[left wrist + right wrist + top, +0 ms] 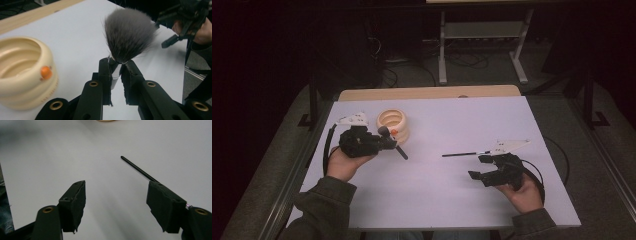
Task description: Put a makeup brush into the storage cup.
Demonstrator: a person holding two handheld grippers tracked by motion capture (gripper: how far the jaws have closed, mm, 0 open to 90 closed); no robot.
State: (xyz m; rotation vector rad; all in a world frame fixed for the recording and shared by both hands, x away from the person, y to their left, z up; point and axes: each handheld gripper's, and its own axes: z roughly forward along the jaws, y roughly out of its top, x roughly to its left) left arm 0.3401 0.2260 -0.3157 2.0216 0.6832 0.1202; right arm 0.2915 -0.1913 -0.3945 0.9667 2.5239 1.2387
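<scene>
A makeup brush with a fluffy grey head (128,37) and a dark handle (401,151) is held just below the bristles by my left gripper (116,65), which is shut on it. In the high view the left gripper (388,142) hangs above the table's left side, beside a cream ringed holder (393,124) with an orange dot (46,72). A thin black stick (462,154) lies on the sheet at the right. My right gripper (477,167) is just in front of it, jaws wide open with nothing between them (117,186). The stick (137,168) runs behind one jaw.
A white sheet (437,200) covers the table, with a wooden strip (427,92) along its far edge. Cables trail from both grippers. Metal table legs (443,50) and dark floor lie beyond the far edge.
</scene>
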